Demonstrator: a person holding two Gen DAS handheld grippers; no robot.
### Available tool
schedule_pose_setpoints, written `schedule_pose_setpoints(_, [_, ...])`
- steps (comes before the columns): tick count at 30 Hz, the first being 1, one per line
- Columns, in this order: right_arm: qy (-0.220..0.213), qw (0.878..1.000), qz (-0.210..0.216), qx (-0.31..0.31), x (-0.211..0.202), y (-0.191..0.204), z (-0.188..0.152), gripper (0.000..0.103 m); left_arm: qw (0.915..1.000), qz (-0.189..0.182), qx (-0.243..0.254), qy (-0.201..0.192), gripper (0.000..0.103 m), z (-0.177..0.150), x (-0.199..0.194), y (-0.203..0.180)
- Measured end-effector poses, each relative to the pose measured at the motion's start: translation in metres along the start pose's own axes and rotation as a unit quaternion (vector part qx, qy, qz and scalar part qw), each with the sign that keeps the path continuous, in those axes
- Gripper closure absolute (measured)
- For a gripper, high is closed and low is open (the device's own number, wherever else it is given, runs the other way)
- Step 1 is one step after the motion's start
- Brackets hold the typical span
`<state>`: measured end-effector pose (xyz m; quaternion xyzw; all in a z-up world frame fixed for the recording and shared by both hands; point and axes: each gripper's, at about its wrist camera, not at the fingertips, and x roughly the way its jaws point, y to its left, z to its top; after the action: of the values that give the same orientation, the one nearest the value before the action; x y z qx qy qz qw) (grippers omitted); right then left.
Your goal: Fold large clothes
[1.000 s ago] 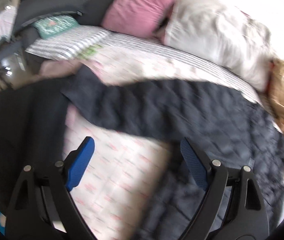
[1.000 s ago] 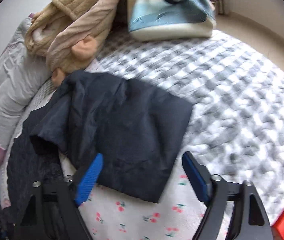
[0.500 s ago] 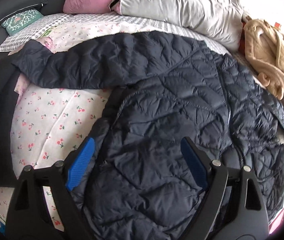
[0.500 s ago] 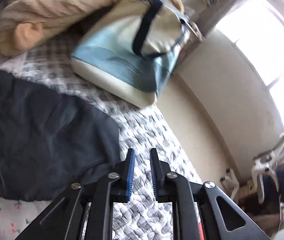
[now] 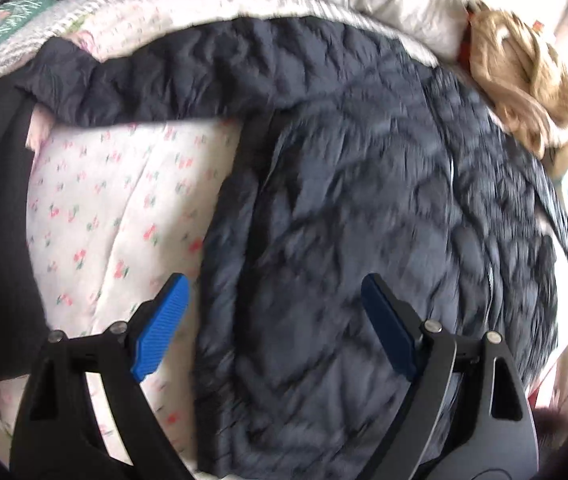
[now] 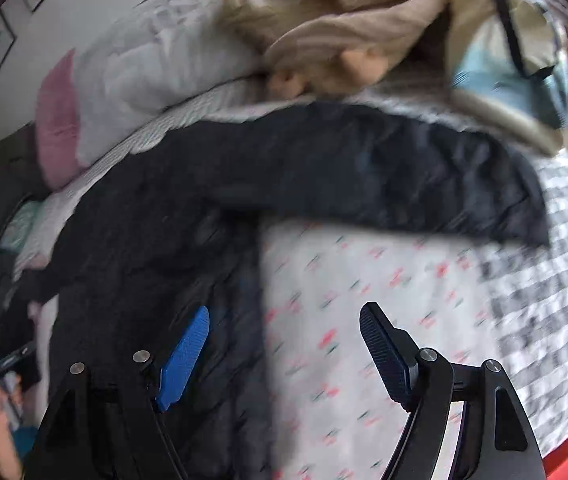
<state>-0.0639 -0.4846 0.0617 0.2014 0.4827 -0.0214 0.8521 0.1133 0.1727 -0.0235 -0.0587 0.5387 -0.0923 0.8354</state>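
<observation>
Left gripper (image 5: pixel 272 328) gaped empty over jacket (image 5: pixel 364 208); right gripper (image 6: pixel 284 356) was opening, empty, beside it. Risk: slick quilting slips, fold skews.

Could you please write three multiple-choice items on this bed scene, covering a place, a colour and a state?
1. Where does the dark quilted jacket lie?
A. on the cherry-print bedspread
B. on the floor
C. on a chair

2. What colour are the gripper pads?
A. red
B. blue
C. green

3. How is the jacket's sleeve in the right wrist view?
A. stretched out sideways
B. rolled up
C. tucked under the body

Answers: 1 A, the print shows beside the jacket; 2 B, both views show blue pads; 3 A, it extends towards the checked blanket.
</observation>
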Motion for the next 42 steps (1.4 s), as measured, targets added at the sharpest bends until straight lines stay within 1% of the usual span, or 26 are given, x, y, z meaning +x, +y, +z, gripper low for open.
schedule_pose_setpoints(1, [0.034,0.999,0.037,-0.02,0.008,0.013,-0.02,0.024,0.9999,-0.006,0.005,0.012,0.015,-0.008,0.0,0.007])
schedule_pose_setpoints(3, [0.066,0.995,0.06,-0.034,0.017,0.025,-0.046,0.025,0.999,-0.021,0.006,0.038,0.015,-0.023,0.004,0.021])
schedule_pose_setpoints(6, [0.109,0.991,0.063,-0.05,0.037,0.036,-0.083,0.026,0.9963,-0.03,-0.006,0.08,0.015,-0.044,0.018,0.037])
schedule_pose_setpoints(7, [0.123,0.99,0.053,-0.054,0.045,0.038,-0.093,0.032,0.9943,-0.035,-0.008,0.1,0.016,-0.051,0.026,0.04])
schedule_pose_setpoints(9, [0.152,0.986,0.047,-0.048,0.065,0.039,-0.106,0.067,0.9888,-0.061,-0.02,0.135,0.028,-0.064,0.041,0.044])
schedule_pose_setpoints(10, [0.166,0.984,0.055,-0.043,0.073,0.044,-0.112,0.09,0.9875,-0.081,-0.028,0.133,0.042,-0.069,0.042,0.044])
schedule_pose_setpoints(11, [0.166,0.983,0.06,-0.043,0.075,0.048,-0.111,0.092,0.9867,-0.099,-0.031,0.126,0.071,-0.07,0.038,0.042])
schedule_pose_setpoints(12, [0.157,0.984,0.067,-0.05,0.07,0.056,-0.11,0.093,0.982,-0.136,-0.04,0.125,0.088,-0.071,0.033,0.04])
schedule_pose_setpoints(13, [0.139,0.985,0.087,-0.054,0.058,0.063,-0.105,0.094,0.9786,-0.163,-0.053,0.114,0.091,-0.071,0.023,0.04])
schedule_pose_setpoints(15, [0.097,0.985,0.136,-0.046,0.026,0.07,-0.098,0.095,0.9773,-0.192,-0.054,0.073,0.092,-0.067,-0.003,0.039])
schedule_pose_setpoints(16, [0.076,0.984,0.156,-0.04,0.009,0.07,-0.094,0.095,0.9718,-0.223,-0.058,0.05,0.092,-0.068,-0.022,0.04])
schedule_pose_setpoints(18, [0.061,0.984,0.16,-0.044,-0.013,0.07,-0.091,0.095,0.9688,-0.238,-0.049,0.049,0.092,-0.072,-0.038,0.039])
schedule_pose_setpoints(20, [0.091,0.988,0.109,-0.059,-0.007,0.066,-0.097,0.095,0.9824,-0.172,-0.005,0.074,0.09,-0.078,-0.036,0.03])
schedule_pose_setpoints(21, [0.117,0.989,0.064,-0.068,0.007,0.064,-0.101,0.094,0.9861,-0.136,0.018,0.094,0.087,-0.081,-0.029,0.025])
schedule_pose_setpoints(22, [0.163,0.984,0.004,-0.073,0.029,0.058,-0.11,0.09,0.9863,-0.09,0.048,0.13,0.079,-0.088,-0.015,0.018])
schedule_pose_setpoints(23, [0.195,0.978,-0.032,-0.073,0.046,0.051,-0.117,0.084,0.9829,-0.045,0.074,0.162,0.072,-0.095,0.0,0.011])
schedule_pose_setpoints(24, [0.215,0.972,-0.057,-0.068,0.058,0.046,-0.122,0.081,0.9796,-0.008,0.096,0.176,0.067,-0.1,0.009,0.006])
schedule_pose_setpoints(25, [0.216,0.973,-0.058,-0.061,0.063,0.041,-0.124,0.08,0.9798,0.015,0.11,0.166,0.057,-0.1,0.009,0.003])
schedule_pose_setpoints(27, [0.189,0.979,-0.051,-0.053,0.054,0.038,-0.118,0.07,0.985,0.04,0.112,0.125,0.048,-0.095,-0.005,0.002])
schedule_pose_setpoints(29, [0.157,0.983,-0.073,-0.062,0.039,0.037,-0.109,0.039,0.9897,0.046,0.1,0.091,0.029,-0.085,-0.022,0.004])
schedule_pose_setpoints(30, [0.135,0.984,-0.091,-0.068,0.03,0.039,-0.102,0.034,0.992,0.047,0.093,0.071,0.026,-0.078,-0.032,0.005])
schedule_pose_setpoints(32, [0.094,0.988,-0.102,-0.073,0.015,0.048,-0.088,0.032,0.9952,0.045,0.076,0.042,0.025,-0.064,-0.044,0.006])
schedule_pose_setpoints(35, [0.028,0.994,-0.07,-0.074,0.003,0.075,-0.057,0.032,0.999,0.021,0.032,0.022,0.025,-0.038,-0.044,0.004])
schedule_pose_setpoints(37, [-0.001,0.994,-0.058,-0.09,0.015,0.106,-0.038,0.031,0.9998,0.004,0.003,0.018,0.025,-0.027,-0.036,0.001])
schedule_pose_setpoints(40, [-0.018,0.993,-0.037,-0.108,0.054,0.146,-0.022,0.031,0.9994,-0.025,-0.019,0.012,0.025,-0.017,-0.017,-0.021])
schedule_pose_setpoints(42, [-0.022,0.992,-0.041,-0.114,0.077,0.169,-0.022,0.031,0.9985,-0.048,-0.027,0.006,0.025,-0.013,-0.009,-0.032])
